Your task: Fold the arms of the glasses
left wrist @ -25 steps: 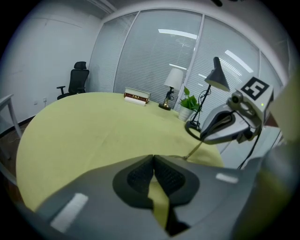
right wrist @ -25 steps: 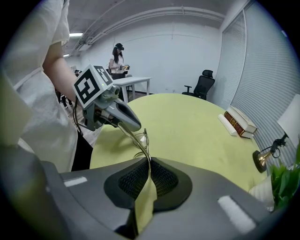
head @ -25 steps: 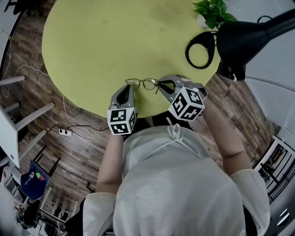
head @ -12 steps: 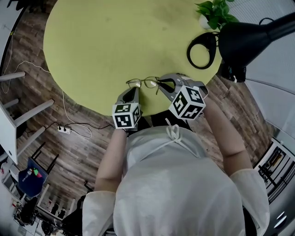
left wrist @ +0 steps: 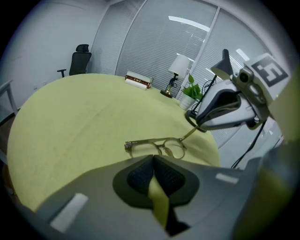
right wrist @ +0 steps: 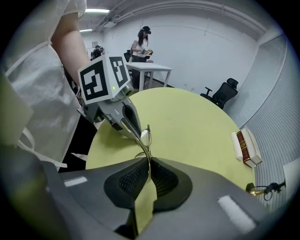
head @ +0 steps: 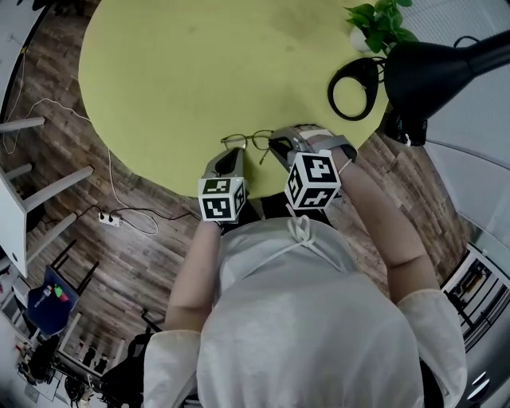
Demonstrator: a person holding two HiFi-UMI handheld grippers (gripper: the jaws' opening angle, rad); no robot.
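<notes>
Right tongs (right wrist: pixel 147 160) pinching one arm of the glasses (head: pixel 247 142) at the edge of the yellow table (head: pixel 183 72), left tongs (left wrist: pixel 153 157) pressed together, empty, just beside the frame, black lamp (head: pixel 430 64) and potted plant (head: pixel 376 22) well apart.

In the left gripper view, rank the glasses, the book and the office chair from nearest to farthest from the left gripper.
1. The glasses: on the table, just ahead of the left gripper.
2. The book: at the table's far edge.
3. The office chair: beyond the table, far left, by the wall.
</notes>
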